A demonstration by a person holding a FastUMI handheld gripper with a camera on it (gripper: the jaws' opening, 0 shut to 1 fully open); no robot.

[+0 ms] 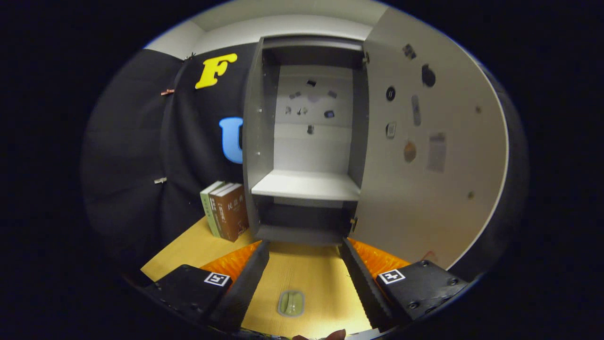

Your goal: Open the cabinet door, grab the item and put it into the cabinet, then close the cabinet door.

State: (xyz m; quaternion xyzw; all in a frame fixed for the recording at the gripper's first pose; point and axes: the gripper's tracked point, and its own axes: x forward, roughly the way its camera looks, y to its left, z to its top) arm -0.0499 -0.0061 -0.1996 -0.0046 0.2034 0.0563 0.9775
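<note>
A grey cabinet [257, 141] stands on the wooden table just beyond my fingers, its door [424, 156] swung wide open to the right. Inside, a pale shelf [306, 185] sits bare at mid height, with a dark lower compartment beneath it. My gripper [304, 248] is open, its two fingers spread apart and pointing at the cabinet's base. On the table between the fingers, close to me, lies a small greenish oval item [291, 303]. Neither finger touches it.
Two or three upright books [226, 210] lean against the cabinet's left side. The open door carries several small stickers and magnets. The wooden table [188, 250] runs leftward to the black cloth wall. A fingertip of a person [330, 335] shows nearest me.
</note>
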